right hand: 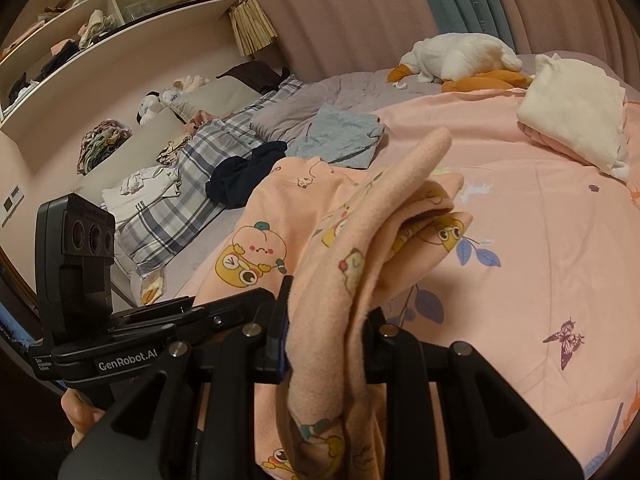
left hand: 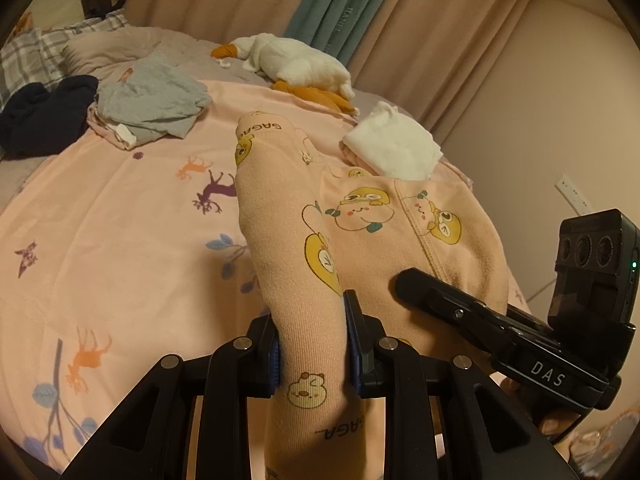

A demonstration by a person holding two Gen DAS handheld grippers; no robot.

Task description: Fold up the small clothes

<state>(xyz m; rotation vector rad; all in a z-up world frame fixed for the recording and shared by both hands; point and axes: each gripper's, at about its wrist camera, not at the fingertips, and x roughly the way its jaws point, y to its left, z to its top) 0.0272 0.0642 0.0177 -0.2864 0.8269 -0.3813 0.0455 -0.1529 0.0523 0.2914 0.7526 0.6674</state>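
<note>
Two sets of tongs are clamped on the same peach cartoon-print garment; left tongs pinch a rolled edge of the garment, right tongs grip a bunched fold of it, so it hangs lifted over the bed; ahead of the right tongs a white folded piece looks done, probably with a pink one under it, hard to tell; off to the left of the left tongs a grey top and dark navy item sit crumpled, so I'd say roughly a third through.
</note>
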